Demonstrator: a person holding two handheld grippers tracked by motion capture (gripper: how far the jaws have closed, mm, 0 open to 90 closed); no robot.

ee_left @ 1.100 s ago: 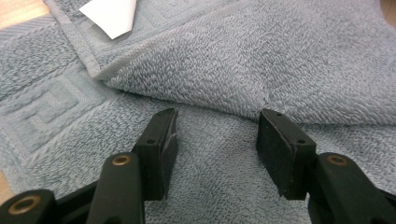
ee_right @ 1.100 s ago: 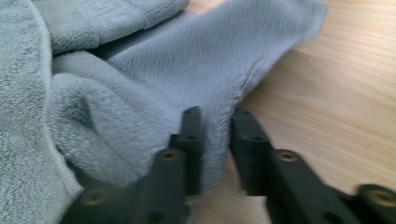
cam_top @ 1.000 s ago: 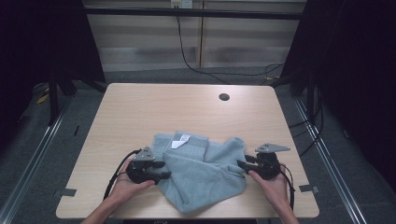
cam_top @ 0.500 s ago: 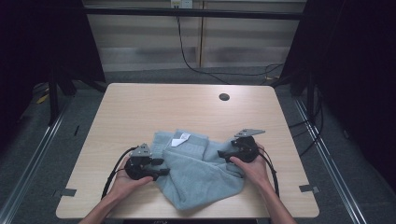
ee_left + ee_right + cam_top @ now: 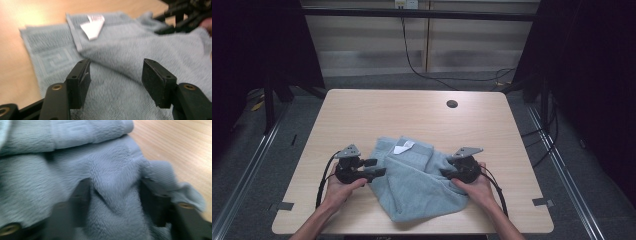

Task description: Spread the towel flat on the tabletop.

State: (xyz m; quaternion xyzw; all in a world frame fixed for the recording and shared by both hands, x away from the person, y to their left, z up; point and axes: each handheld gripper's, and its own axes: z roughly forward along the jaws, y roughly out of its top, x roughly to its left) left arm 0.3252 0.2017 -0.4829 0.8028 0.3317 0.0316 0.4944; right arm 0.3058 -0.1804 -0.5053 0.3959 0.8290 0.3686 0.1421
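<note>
Wooden table (image 5: 362, 120) | towel (image 5: 417, 185) bunched at 6 o'clock | my left gripper (image 5: 379, 167) opening, empty | my right gripper (image 5: 444, 173) closing around a fold; grip unclear | pinch deeper before lifting.

We look along our right gripper (image 5: 116, 195), its two dark jaws rising blurred from the bottom of the frame. Our jaws have just been closing, and a raised fold of the grey-blue towel (image 5: 50, 182) bunches up between them. A flat hemmed band of the towel runs across the top. Bare wooden table (image 5: 180, 147) shows at the upper right and down the right edge.
</note>
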